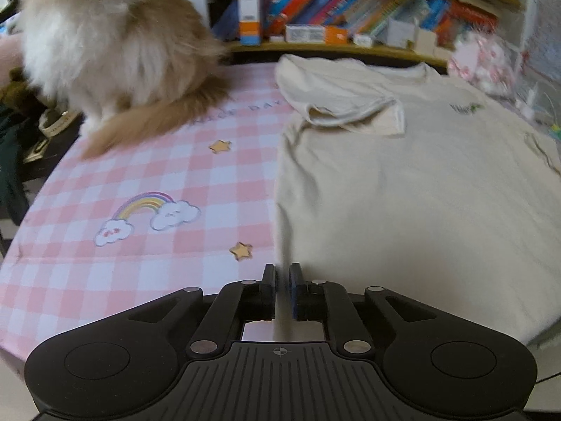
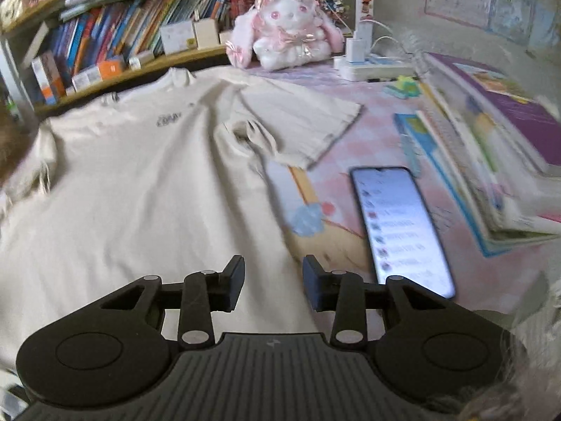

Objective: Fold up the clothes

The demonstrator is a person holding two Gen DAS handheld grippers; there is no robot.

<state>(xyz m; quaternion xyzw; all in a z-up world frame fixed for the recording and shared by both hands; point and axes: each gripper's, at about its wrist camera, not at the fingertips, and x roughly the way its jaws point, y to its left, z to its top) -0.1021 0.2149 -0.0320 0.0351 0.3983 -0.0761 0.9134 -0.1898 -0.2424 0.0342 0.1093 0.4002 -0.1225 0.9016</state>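
Observation:
A cream T-shirt [image 1: 403,182] lies flat, front up, on the pink checked tablecloth [image 1: 147,182]. Its left sleeve [image 1: 336,98] is folded in over the chest. My left gripper [image 1: 283,275] sits at the shirt's near left edge, its jaws drawn almost together with the fabric edge running between them. In the right wrist view the same T-shirt [image 2: 140,182] fills the left side, and its right sleeve [image 2: 301,122] lies spread out. Above the shirt's near right edge, my right gripper [image 2: 273,277] is open with nothing between its fingers.
A fluffy cat [image 1: 112,45] sits on the table's far left corner. A lit phone [image 2: 399,228] lies right of the shirt, with stacked books [image 2: 491,154] beyond it. A pink plush rabbit [image 2: 287,35] and a bookshelf [image 1: 350,10] stand at the back.

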